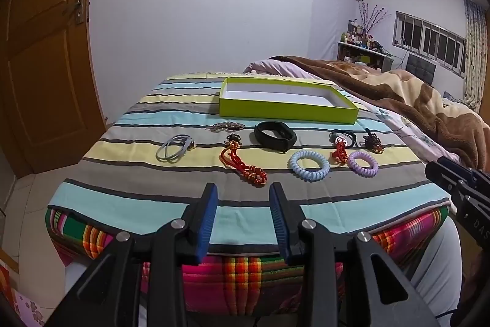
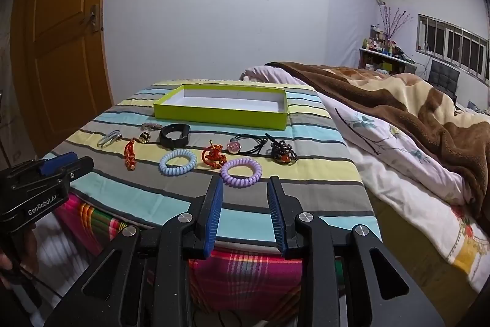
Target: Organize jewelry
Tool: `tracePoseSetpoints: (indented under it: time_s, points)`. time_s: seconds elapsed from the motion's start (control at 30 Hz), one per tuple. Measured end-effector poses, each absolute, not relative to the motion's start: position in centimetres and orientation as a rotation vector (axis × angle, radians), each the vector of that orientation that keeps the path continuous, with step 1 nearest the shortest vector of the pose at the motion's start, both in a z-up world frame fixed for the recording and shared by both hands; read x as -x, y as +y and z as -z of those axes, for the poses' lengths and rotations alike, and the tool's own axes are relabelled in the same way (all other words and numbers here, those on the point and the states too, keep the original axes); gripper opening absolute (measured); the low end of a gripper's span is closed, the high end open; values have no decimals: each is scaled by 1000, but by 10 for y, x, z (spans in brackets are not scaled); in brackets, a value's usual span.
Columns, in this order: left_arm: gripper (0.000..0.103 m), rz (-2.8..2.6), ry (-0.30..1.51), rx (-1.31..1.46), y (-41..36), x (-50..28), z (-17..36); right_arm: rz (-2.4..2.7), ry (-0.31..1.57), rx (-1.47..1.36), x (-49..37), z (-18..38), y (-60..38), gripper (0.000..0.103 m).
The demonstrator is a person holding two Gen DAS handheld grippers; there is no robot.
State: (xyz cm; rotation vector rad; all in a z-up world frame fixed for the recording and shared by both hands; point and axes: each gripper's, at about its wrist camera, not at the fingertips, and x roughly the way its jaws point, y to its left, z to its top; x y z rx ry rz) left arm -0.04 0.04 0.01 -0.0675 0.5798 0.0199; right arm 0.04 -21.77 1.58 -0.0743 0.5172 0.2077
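Both wrist cameras look slightly downward from the near edge of the striped tabletop (image 1: 128, 198) toward the green box (image 2: 220, 112), left view left of right; both share it.

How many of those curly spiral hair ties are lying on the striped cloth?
2. A blue spiral hair tie lies mid-row, and a purple spiral hair tie lies to its right, nearest the right gripper. None looks hidden.
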Motion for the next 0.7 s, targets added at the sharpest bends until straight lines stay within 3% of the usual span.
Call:
tracePoseSetpoints:
  time_s: [0.7]
  points:
    - [37,-19,567,58,-1,3,-5,-208,512,69,-3,-17,-220,31]
